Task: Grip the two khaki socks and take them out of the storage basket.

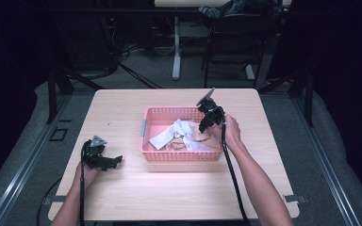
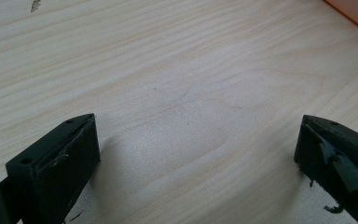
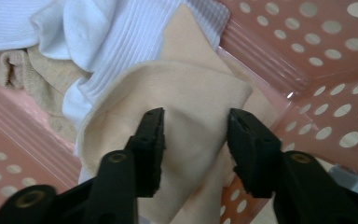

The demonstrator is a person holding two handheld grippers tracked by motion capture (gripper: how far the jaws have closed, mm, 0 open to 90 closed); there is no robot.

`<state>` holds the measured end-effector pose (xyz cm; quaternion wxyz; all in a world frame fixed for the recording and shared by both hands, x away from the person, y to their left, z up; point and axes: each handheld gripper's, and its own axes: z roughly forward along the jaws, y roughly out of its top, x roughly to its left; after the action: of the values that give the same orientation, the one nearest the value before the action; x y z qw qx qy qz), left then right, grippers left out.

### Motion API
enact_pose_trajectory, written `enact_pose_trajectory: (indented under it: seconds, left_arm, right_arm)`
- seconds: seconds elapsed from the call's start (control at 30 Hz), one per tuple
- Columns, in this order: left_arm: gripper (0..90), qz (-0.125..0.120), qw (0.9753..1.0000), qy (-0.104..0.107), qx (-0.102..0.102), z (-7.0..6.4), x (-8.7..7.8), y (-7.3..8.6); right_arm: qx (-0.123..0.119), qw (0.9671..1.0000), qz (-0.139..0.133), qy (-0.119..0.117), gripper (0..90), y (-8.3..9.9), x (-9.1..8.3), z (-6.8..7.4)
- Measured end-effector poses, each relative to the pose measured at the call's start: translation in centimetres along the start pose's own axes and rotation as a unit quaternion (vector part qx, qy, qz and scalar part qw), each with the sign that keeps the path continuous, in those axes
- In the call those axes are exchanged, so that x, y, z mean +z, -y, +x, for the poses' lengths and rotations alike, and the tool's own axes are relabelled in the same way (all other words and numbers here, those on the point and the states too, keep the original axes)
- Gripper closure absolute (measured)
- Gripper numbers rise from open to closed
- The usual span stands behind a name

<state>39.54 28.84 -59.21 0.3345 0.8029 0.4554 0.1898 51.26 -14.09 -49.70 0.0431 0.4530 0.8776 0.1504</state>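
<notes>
- Our right gripper (image 3: pixel 196 135): fingers (image 3: pixel 150 140) partly apart, straddling a fold of beige cloth (image 3: pixel 191 93) in the pink basket (image 3: pixel 317 60), beside white cloth (image 3: pixel 121 37).
- Left gripper (image 2: pixel 196 154): fingers wide apart, empty, over the table (image 2: pixel 168 70).

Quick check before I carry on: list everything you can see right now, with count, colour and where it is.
basket: one, pink, perforated plastic, middle of the table.
beige cloth: one, at the basket's right end, between the right gripper's jaws.
white ribbed cloth: white, count unclear, piled in the basket beside the beige one.
tan cloth: one, partly under the white cloth.
table: one, light wood, carries the basket.
left gripper: black, low over bare table left of the basket, jaws wide apart.
right gripper: black, inside the basket, jaws straddling the beige cloth with a gap between them.
</notes>
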Motion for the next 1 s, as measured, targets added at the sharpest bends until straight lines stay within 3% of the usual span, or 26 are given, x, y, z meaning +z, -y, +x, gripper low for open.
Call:
enact_pose_trajectory:
  seconds: [0.27, 0.37, 0.67, 1.0]
  left_arm:
    - [0.0, 0.000, 1.0000, 0.000, 0.000, 0.0, 0.0, 0.0]
    - [0.0, 0.000, 1.0000, 0.000, 0.000, 0.0, 0.0, 0.0]
    - [0.0, 0.000, 1.0000, 0.000, 0.000, 0.0, 0.0, 0.0]
    - [0.0, 0.000, 1.0000, 0.000, 0.000, 0.0, 0.0, 0.0]
  right_arm:
    - [0.006, 1.0000, -0.008, 0.001, 80.0, 0.4, -0.2, -0.3]
    - [0.008, 0.9996, -0.029, 0.001, 84.0, 0.5, -0.6, -0.2]
    - [-0.019, 0.9979, -0.061, 0.003, 85.8, 0.2, -3.7, 0.8]
    - [-0.026, 0.9961, -0.084, 0.002, 86.1, -0.1, -5.9, 1.2]
